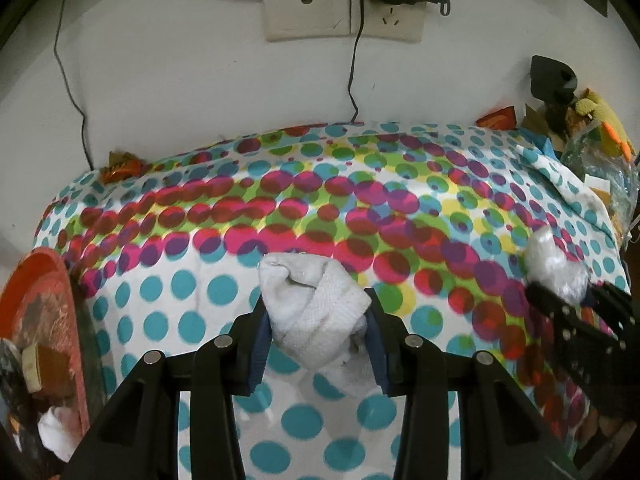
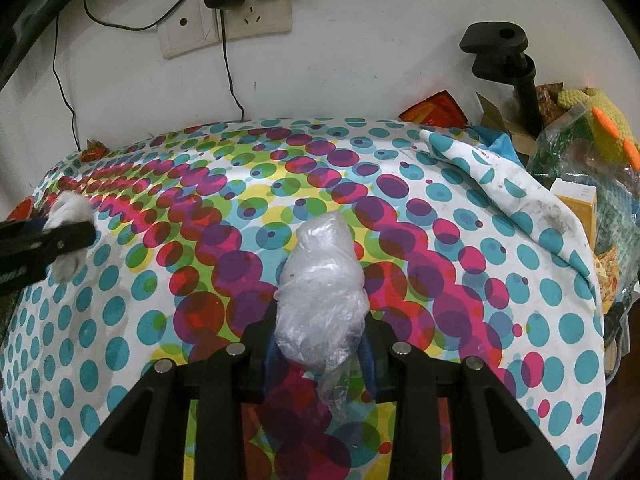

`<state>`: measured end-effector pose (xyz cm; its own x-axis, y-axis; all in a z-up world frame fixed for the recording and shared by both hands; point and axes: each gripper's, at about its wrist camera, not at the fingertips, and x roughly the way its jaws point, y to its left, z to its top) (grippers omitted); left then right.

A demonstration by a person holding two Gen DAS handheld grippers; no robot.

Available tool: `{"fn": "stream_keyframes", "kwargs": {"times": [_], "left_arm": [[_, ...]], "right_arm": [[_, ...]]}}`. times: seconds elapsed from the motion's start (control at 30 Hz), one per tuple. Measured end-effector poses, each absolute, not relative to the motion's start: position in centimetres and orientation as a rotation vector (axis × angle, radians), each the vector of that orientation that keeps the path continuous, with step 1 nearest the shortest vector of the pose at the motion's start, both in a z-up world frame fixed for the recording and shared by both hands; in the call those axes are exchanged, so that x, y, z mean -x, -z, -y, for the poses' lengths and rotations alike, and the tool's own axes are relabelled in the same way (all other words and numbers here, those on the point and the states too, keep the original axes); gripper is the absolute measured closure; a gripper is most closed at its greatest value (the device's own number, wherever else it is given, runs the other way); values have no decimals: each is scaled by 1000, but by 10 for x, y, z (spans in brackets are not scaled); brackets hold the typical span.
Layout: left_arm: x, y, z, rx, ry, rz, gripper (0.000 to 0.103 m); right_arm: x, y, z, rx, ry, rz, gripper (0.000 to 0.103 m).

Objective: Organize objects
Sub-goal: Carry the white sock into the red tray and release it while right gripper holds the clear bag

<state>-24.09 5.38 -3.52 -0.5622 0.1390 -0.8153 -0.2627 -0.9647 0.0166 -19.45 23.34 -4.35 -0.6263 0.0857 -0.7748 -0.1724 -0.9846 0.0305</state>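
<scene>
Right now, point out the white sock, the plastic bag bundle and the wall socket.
white sock (image 1: pixel 316 312), left wrist view, ribbed middle.
plastic bag bundle (image 2: pixel 320 292), right wrist view, crumpled middle.
wall socket (image 1: pixel 394 20), left wrist view, free lower holes.

Left claw (image 1: pixel 316 336) gripping rolled sock (image 1: pixel 316 312) above table (image 1: pixel 160 312), right claw (image 2: pixel 320 344) with plastic bag (image 2: pixel 320 292) to its right, wall socket (image 1: pixel 344 4) behind

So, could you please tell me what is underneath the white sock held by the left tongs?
Under the white sock, gripped in the left tongs, only the polka-dot cloth shows. Whatever the cloth covers cannot be seen, and whether the sock's hanging end touches the cloth is unclear.
</scene>
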Motion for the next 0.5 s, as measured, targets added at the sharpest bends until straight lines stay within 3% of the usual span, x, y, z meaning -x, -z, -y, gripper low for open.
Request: {"fn": "stream_keyframes", "kwargs": {"times": [0.5], "left_arm": [[201,15,-17,1305,-2619,-193,64]], "right_arm": [[197,44,-230,1284,-2694,-116,69]]}}
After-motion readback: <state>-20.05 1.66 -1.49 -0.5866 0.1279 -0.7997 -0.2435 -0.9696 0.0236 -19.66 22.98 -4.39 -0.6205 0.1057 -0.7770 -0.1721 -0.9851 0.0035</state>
